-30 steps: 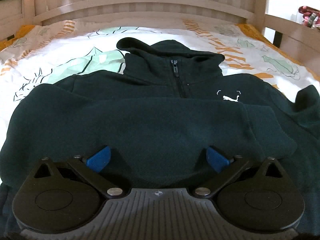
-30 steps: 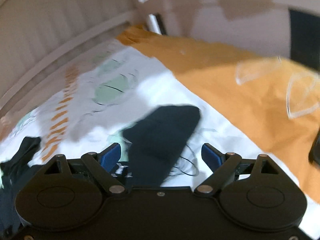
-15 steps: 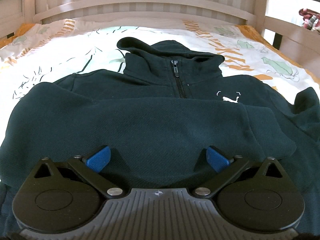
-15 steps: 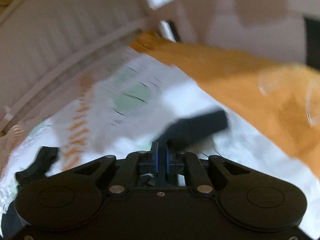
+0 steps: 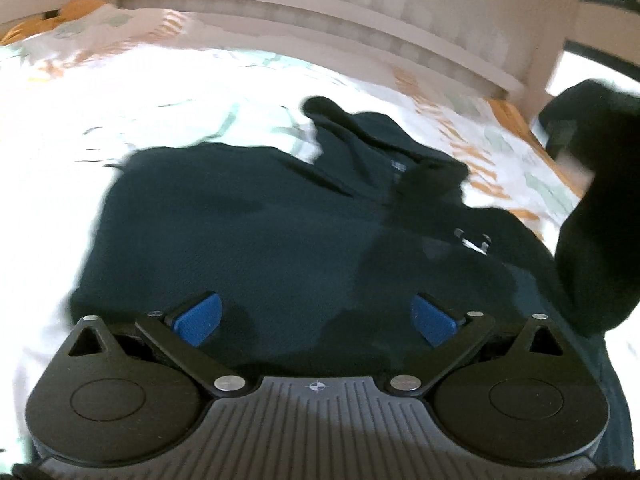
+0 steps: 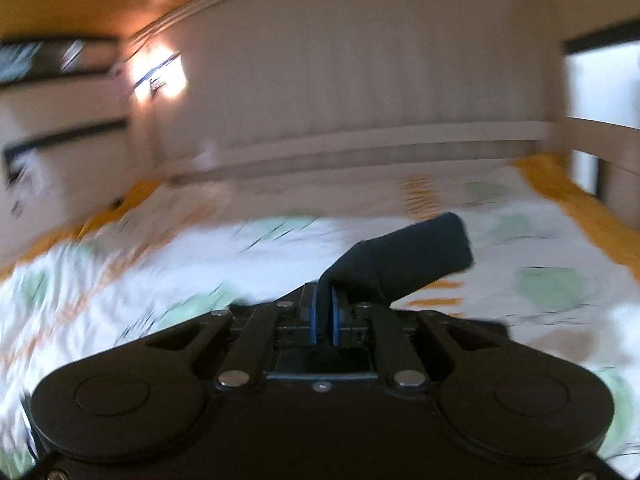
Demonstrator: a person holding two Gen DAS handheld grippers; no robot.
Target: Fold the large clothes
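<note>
While the dark sweatshirt [image 5: 280, 232] lies spread across the middle of the left wrist view, the left gripper [image 5: 316, 318] hangs over its lower part with its jaws wide apart, the blue pads [image 5: 198, 318] standing at either side and pressing on nothing. The collar and zip sit in the upper centre of that frame, and a small white logo [image 5: 474, 242] shows toward the right. At the right edge of the frame a dark sleeve [image 5: 596, 216] rises up off the bed, blurred. The sweatshirt rests on a white bedsheet [image 5: 120, 120] printed with green and orange, and a pale wooden bed rail [image 5: 320, 12] curves along the top of the frame. In the right wrist view the right gripper [image 6: 324, 314] sits at lower centre with its jaws drawn together on the dark fabric of the sleeve [image 6: 416, 256], whose cuff end sticks out toward the right of centre, above the sheet. The bedsheet [image 6: 160, 264] fills the middle band of that frame, heavily smeared on the left, and the bed rail [image 6: 360, 144] runs across above it.
</note>
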